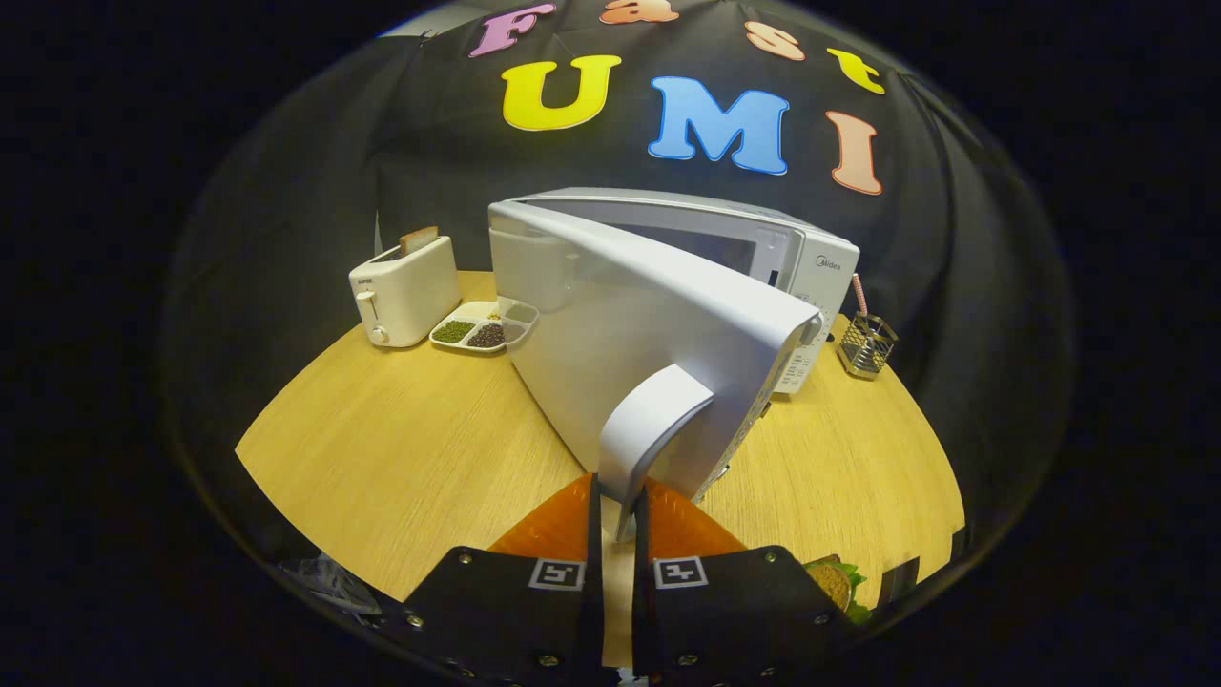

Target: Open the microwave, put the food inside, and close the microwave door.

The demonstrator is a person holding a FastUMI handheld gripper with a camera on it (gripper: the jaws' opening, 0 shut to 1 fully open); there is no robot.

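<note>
My gripper (pixel 618 506) pinches the microwave (pixel 763 258) door handle (pixel 649 429), door (pixel 658 353) swung partway open; sandwich (pixel 832 580) not loaded yet, closing left.

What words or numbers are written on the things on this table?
No text here reads clearly.
Microwave brand mark: too small to read.
Microwave button panel: blurred.
Toaster front mark: too small.
Gripper, shut on the door handle: square patterns, no words.
</note>
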